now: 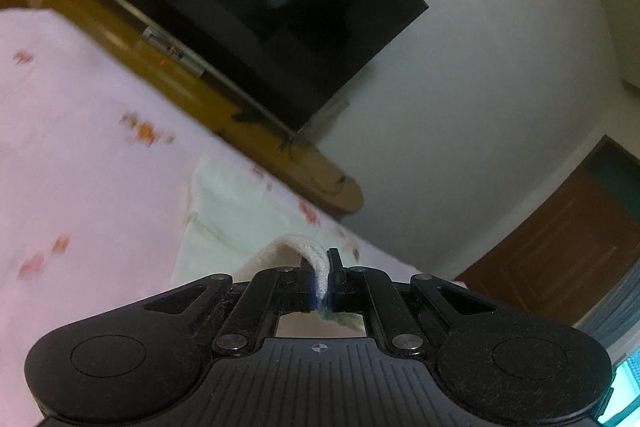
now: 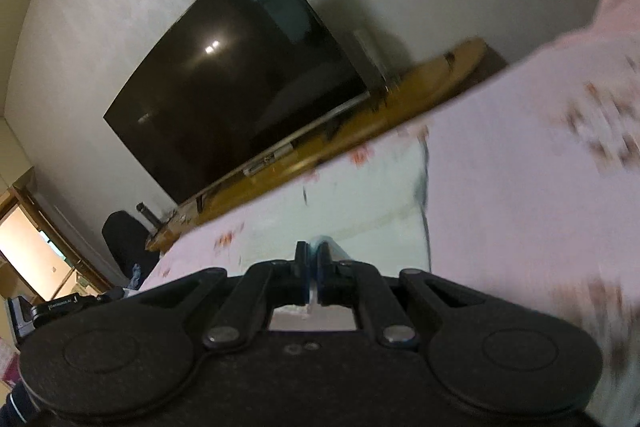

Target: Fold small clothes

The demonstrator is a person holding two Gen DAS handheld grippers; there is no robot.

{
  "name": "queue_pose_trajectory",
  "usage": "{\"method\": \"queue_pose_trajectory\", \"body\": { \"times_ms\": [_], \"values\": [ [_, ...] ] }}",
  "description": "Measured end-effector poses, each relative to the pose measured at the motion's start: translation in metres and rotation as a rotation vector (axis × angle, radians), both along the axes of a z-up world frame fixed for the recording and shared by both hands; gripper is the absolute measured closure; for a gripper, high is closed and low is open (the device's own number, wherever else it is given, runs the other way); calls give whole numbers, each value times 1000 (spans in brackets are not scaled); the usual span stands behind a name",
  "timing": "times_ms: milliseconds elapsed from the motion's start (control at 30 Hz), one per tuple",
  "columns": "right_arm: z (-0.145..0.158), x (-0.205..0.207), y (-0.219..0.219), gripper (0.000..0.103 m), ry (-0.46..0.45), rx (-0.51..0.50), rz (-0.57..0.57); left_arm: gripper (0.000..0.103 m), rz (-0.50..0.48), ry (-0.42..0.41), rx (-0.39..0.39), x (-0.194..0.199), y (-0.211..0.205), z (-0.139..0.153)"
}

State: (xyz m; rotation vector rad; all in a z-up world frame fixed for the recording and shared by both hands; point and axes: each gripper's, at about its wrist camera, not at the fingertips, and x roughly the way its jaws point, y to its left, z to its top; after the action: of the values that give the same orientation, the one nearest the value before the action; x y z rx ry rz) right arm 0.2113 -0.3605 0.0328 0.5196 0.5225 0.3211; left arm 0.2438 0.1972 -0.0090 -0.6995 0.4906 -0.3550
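A small white garment lies on the pink flowered bedsheet. My left gripper is shut on a thick ribbed edge of it, and the cloth bunches up between the fingers. In the right wrist view the same pale garment spreads over the sheet. My right gripper is shut on a thin pale edge of it. Both views are tilted and blurred.
A large dark television stands on a wooden cabinet beyond the bed's far edge, also in the right wrist view. A brown door is at the right. A dark chair stands at the cabinet's end.
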Motion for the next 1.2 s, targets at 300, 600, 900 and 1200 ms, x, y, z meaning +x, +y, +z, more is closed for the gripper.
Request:
{"method": "queue_pose_trajectory", "body": {
  "times_ms": [300,600,900,1200],
  "values": [
    [-15,173,0,99,55,3,-27,98,-4,65,44,175,-13,-29],
    [-110,271,-9,99,218,67,-83,98,-53,173,81,280,-25,-96],
    [-135,295,-17,66,158,71,-172,32,-27,158,-13,308,-23,-120],
    [-121,294,-11,65,116,-108,-87,53,-95,99,327,319,-36,-97]
  ]
}}
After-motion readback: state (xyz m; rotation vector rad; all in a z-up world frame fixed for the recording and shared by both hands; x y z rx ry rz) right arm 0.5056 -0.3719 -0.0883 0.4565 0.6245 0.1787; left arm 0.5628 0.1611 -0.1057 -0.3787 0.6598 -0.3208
